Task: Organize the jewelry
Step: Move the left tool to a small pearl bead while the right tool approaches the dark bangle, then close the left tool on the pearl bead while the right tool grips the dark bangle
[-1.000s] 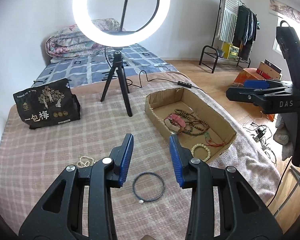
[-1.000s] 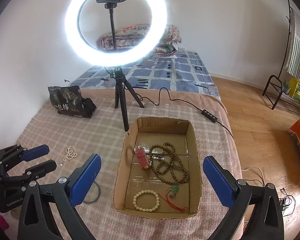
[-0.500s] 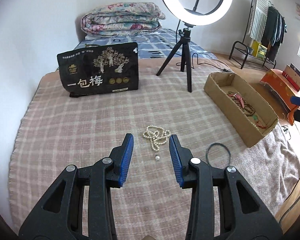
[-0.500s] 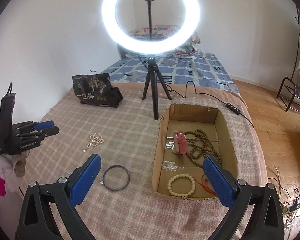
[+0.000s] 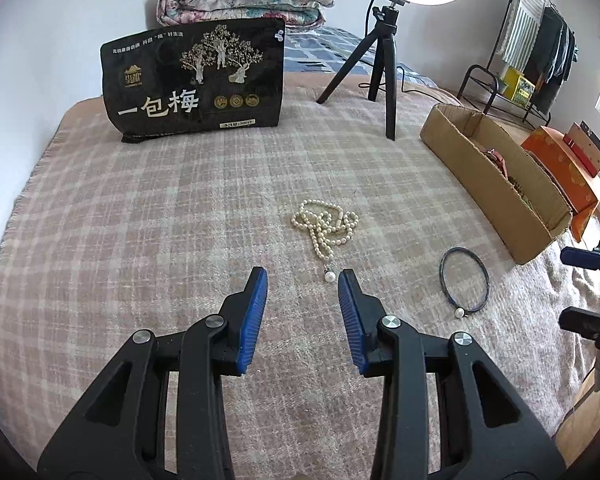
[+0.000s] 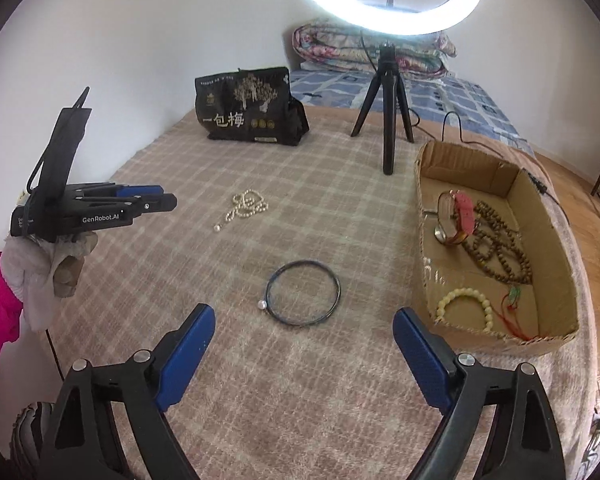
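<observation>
A white pearl necklace (image 5: 325,225) lies bunched on the plaid blanket, just ahead of my open, empty left gripper (image 5: 302,280); it also shows in the right wrist view (image 6: 247,207). A dark ring necklace with one pearl (image 6: 303,298) lies ahead of my open, empty right gripper (image 6: 303,328), and to the right in the left wrist view (image 5: 464,280). A cardboard box (image 6: 556,236) at the right holds a red bracelet, brown beads and a cream bead bracelet (image 6: 465,307). The left gripper (image 6: 156,200) hovers at the left of the right wrist view.
A black snack bag (image 5: 196,80) stands at the back. A ring light on a black tripod (image 6: 388,120) stands behind the box, its cable trailing right. The blanket's edge (image 5: 572,288) drops off to the right, near the box (image 5: 496,192).
My left gripper swung left from the ring necklace to the pearl necklace and moved closer. My right gripper shifted left from over the box, now facing the ring necklace.
</observation>
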The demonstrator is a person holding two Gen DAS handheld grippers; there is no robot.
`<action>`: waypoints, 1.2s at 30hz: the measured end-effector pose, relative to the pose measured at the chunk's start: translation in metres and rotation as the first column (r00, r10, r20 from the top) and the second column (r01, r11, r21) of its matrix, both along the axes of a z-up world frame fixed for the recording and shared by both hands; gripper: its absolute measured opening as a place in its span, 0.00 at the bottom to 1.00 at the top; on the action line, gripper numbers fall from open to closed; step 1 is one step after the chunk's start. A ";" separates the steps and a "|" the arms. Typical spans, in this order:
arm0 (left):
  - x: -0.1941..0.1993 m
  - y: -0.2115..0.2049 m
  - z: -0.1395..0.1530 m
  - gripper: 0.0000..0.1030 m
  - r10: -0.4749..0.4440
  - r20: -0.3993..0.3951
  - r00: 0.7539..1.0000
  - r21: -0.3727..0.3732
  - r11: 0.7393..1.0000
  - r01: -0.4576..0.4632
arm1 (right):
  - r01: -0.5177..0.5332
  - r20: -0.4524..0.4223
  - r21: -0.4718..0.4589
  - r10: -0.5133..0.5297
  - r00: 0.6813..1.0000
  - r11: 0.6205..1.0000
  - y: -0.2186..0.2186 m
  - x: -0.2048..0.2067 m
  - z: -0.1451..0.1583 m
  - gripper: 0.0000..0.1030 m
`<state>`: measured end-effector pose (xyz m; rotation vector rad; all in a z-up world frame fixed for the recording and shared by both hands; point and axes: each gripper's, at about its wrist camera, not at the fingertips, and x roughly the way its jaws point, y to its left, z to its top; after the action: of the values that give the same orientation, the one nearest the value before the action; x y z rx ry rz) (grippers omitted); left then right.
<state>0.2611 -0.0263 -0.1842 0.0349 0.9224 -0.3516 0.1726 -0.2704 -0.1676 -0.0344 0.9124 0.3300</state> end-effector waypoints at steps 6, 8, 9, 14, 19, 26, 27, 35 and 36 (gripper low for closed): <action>0.005 -0.009 -0.016 0.36 -0.017 -0.023 1.000 -0.016 1.000 0.016 | 0.065 -0.059 0.042 -0.063 0.996 0.997 0.003 0.014 -0.022 0.88; 0.007 -0.012 -0.021 0.36 -0.021 -0.029 0.999 -0.020 1.000 0.021 | 0.078 -0.069 0.057 -0.074 0.995 0.995 0.007 0.021 -0.025 0.89; 0.008 -0.014 -0.023 0.36 -0.024 -0.032 0.999 -0.023 0.999 0.024 | 0.082 -0.077 0.061 -0.077 0.994 0.995 0.010 0.025 -0.028 0.89; 0.013 -0.022 -0.034 0.27 -0.040 -0.042 0.998 -0.022 0.999 0.039 | 0.097 -0.101 0.042 -0.092 0.991 0.994 0.022 0.038 -0.040 0.89; 0.018 -0.027 -0.045 0.27 -0.050 -0.049 0.998 -0.022 0.999 0.049 | 0.123 -0.118 0.013 -0.121 0.986 0.992 0.026 0.049 -0.049 0.89; 0.025 -0.030 -0.050 0.20 -0.048 -0.052 0.997 -0.043 0.998 0.046 | 0.149 -0.147 -0.009 -0.149 0.978 0.989 0.026 0.060 -0.059 0.94; 0.025 -0.029 -0.050 0.20 -0.049 -0.052 0.997 -0.046 0.998 0.046 | 0.147 -0.148 -0.012 -0.148 0.978 0.989 0.028 0.061 -0.059 0.94; 0.026 -0.028 -0.054 0.11 -0.047 -0.045 0.998 -0.056 0.997 0.044 | 0.153 -0.162 -0.093 -0.167 0.973 0.984 0.037 0.073 -0.069 0.93; 0.026 -0.028 -0.054 0.09 -0.047 -0.044 0.998 -0.056 0.997 0.045 | 0.152 -0.164 -0.104 -0.168 0.972 0.983 0.039 0.074 -0.071 0.91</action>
<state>0.2874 -0.0544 -0.2382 -0.0025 0.9576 -0.4221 0.2461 -0.2317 -0.2381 -0.0157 1.0942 0.1422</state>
